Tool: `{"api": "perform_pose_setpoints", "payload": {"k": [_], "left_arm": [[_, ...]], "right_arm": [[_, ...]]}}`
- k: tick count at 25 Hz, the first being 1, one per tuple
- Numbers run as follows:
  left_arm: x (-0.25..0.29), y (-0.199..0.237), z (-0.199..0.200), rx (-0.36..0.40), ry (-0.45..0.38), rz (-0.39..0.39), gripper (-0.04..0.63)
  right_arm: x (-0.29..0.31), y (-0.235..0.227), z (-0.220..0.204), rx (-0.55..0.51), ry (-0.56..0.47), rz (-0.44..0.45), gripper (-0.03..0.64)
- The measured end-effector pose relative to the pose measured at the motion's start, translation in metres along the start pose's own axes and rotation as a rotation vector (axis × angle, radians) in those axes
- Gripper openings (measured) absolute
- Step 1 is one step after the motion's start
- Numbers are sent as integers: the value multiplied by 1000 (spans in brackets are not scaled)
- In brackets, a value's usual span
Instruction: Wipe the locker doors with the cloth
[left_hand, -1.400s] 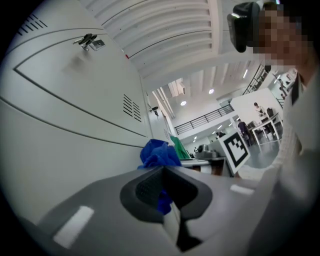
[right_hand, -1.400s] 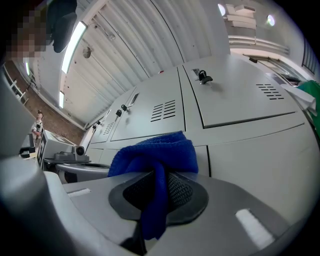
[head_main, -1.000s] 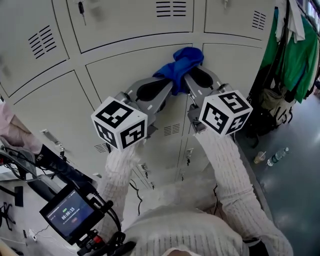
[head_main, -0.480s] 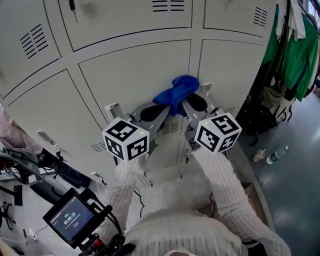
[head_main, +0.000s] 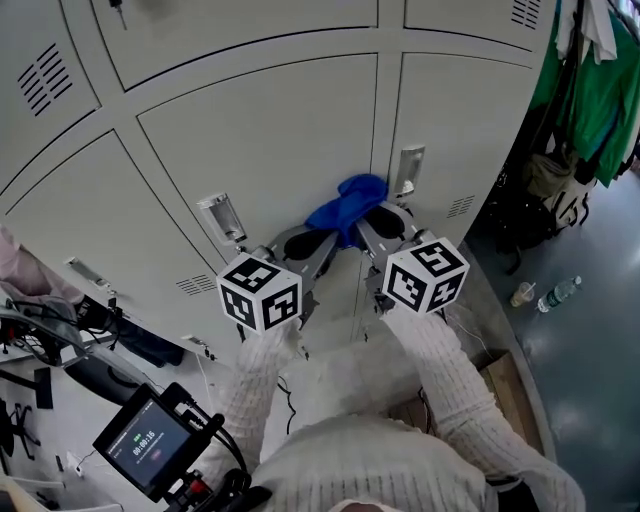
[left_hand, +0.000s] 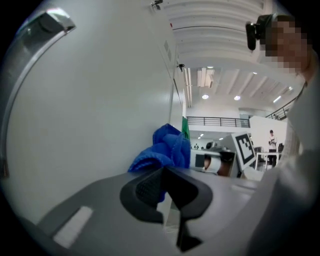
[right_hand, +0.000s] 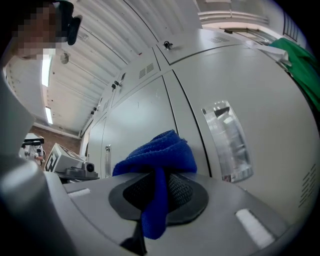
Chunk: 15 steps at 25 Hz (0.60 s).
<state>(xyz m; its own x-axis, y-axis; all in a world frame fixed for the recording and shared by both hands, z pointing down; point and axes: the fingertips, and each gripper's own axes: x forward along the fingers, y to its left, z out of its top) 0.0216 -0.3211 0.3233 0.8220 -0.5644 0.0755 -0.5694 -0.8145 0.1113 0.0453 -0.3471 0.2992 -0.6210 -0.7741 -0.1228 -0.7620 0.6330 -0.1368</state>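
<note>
I noted white fuzzy knit sleeves (head_main: 440, 370) | left gripper (head_main: 322, 238) grey, black pads | right gripper (head_main: 378, 218) alike | each carried a black-and-white square-marker cube

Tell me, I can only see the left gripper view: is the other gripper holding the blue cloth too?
Observer: Yes. The right gripper has its fingers shut on the crumpled blue fabric cloth, with a fold hanging down between them.
Operator: Is a handle near it?
Observer: A shiny metal handle sits just up and right of the cloth, on the right-hand grey metal locker door.
Operator: Anything on the floor?
Observer: A clear plastic bottle is on the grey floor, off to the right.
</note>
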Motion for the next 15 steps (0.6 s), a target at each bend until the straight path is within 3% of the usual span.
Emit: {"api": "perform_pose_setpoints", "payload": {"k": [7,15], "left_arm": [[10,2,-61,-164,49,-20,6],[13,0,-106,-224,115,5,6]], "right_arm": [[-8,-16,-63,100,101,-22,48],[-16,-26,-115,161,207,-42,48]]}}
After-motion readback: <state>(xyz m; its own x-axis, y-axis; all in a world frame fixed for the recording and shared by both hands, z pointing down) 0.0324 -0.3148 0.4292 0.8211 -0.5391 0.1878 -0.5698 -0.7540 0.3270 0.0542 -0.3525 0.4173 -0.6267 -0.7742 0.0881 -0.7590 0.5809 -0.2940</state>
